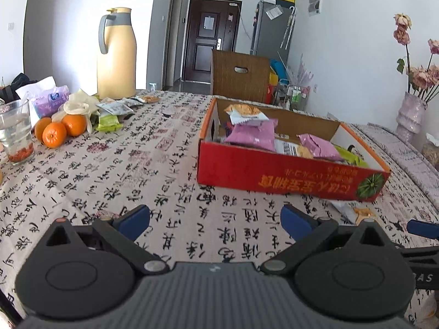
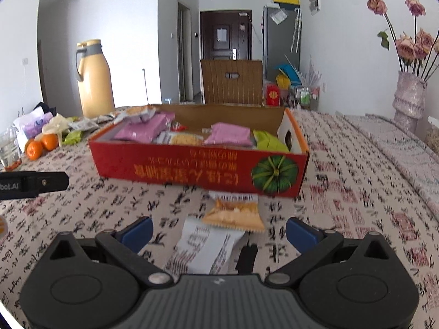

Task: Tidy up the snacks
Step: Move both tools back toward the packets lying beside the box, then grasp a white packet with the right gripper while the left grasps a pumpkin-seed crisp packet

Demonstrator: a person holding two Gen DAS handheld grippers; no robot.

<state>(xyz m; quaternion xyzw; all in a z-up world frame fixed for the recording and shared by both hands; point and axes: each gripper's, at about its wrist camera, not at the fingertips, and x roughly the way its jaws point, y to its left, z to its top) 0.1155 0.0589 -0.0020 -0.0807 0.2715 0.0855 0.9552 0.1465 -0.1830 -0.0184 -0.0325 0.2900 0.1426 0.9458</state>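
Snacks in pink, green and orange wrappers fill a red cardboard box (image 2: 197,168) that sits open on a table covered with a calligraphy-print cloth (image 1: 131,170). One orange snack packet (image 2: 233,215) lies on the cloth just in front of the box, near its pumpkin-printed corner, partly overlapping a white printed wrapper (image 2: 204,249) closer to the camera. The right gripper (image 2: 219,233) hovers low over the cloth with its blue-tipped fingers (image 2: 137,233) spread wide, the orange packet and white wrapper lying between them, not gripped. The left gripper (image 1: 216,219) is held over bare cloth to the left of the box, its fingers (image 1: 135,219) likewise spread apart and holding nothing. More snack packets (image 1: 115,109) lie loose at the far left of the table, beside three oranges (image 1: 59,131), a drinking glass (image 1: 16,134), a tissue pack (image 1: 50,101) and a tall yellow thermos jug (image 1: 116,54). A vase of dried pink roses (image 2: 408,93) stands at the far right edge. A wooden chair (image 2: 231,82) sits behind the box.
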